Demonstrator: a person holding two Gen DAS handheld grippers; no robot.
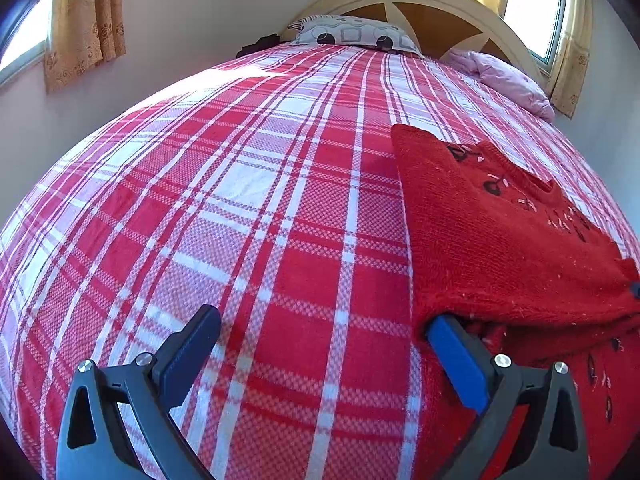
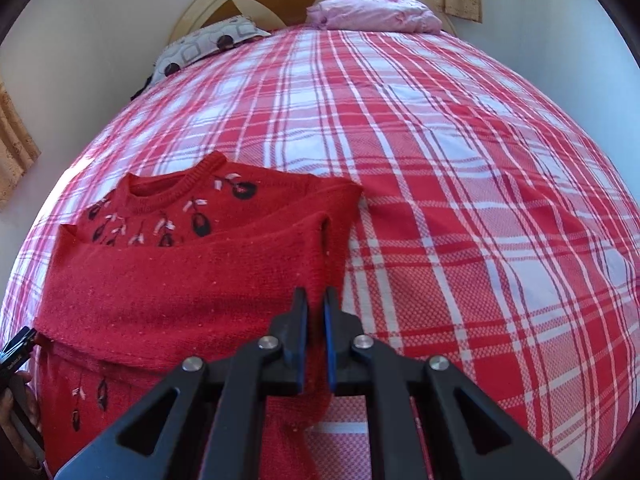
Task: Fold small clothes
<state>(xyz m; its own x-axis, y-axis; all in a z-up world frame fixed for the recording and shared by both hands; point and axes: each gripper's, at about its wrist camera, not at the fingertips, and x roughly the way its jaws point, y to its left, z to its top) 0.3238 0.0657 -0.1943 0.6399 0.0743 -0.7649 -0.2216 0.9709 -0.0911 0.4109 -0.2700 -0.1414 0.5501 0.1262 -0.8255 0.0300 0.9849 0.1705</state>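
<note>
On the plaid bed (image 1: 240,200), the right gripper (image 2: 316,300) pinches the red sweater's (image 2: 192,288) edge; the left gripper (image 1: 324,324) gapes wide beside the sweater.

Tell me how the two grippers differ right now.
The left gripper is open wide, only one finger tucked under the red sweater; the right gripper is shut, pinching the sweater's edge. The left sits at the sweater's left side, the right at its right. Both have black frames and blue pads.

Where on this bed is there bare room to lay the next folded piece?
Free: the plaid bedspread between the red sweater and the pillows, and the stretch left of the sweater under the left tongs. Crowded: the near edge, where the right tongs pinch the sweater.
</note>
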